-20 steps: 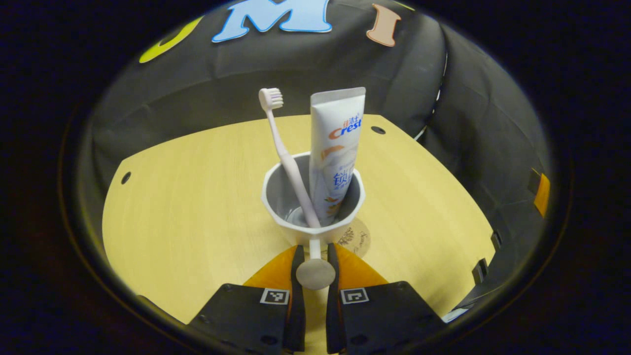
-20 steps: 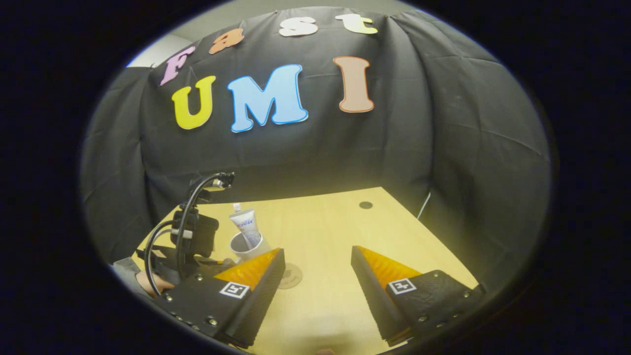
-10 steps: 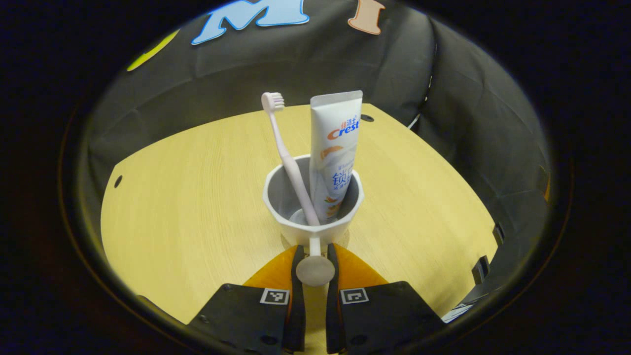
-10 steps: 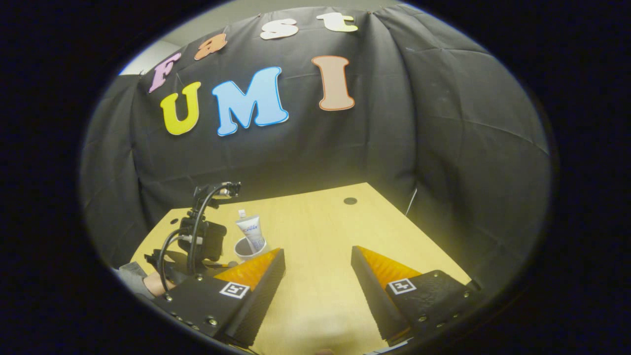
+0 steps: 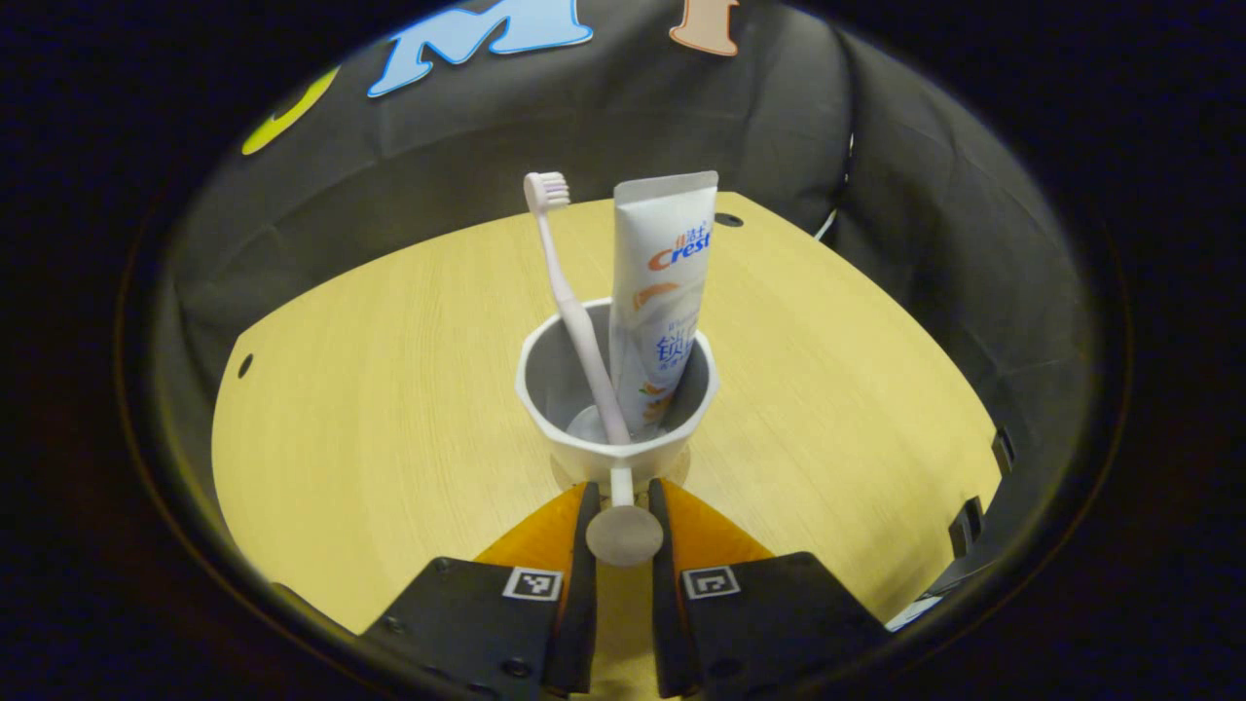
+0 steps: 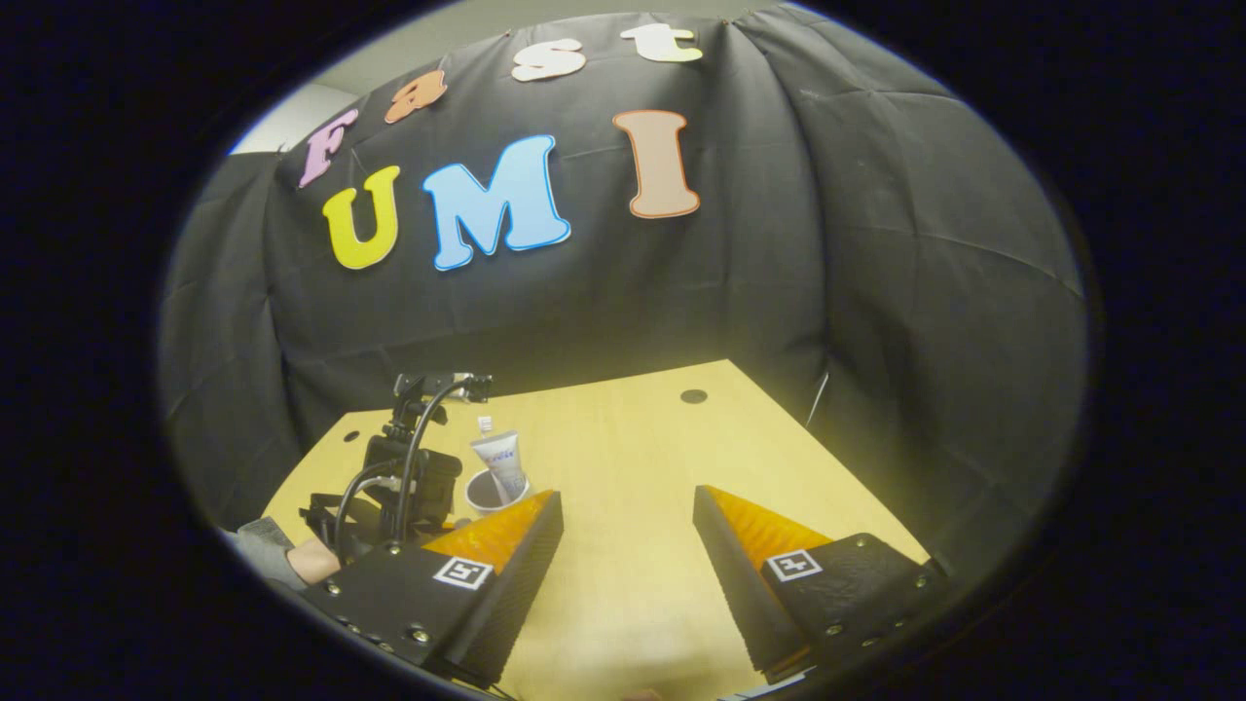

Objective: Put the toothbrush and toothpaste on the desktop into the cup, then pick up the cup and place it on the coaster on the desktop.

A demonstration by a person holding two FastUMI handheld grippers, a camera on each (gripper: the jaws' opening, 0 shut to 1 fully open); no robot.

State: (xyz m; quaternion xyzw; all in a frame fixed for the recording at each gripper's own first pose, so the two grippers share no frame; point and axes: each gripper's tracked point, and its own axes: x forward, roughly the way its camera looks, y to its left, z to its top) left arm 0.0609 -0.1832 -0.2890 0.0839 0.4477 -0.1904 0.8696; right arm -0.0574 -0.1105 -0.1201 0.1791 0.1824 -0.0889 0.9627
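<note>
Now, left to right: toothbrush leans left in cup, head up; toothpaste stands upright beside it on right, so both items loaded. Left gripper jaws pinching cup's knobbed handle, likely grip for carry to coaster. Coaster edge just peeks beneath cup base; seated or hovering, cannot tell. Right gripper jaws spread, idle above surface, well apart from cup

Left gripper: clamped on cup handle.
Cup, just ahead: toothbrush, toothpaste upright inside.
Coaster: possibly beneath.
</note>
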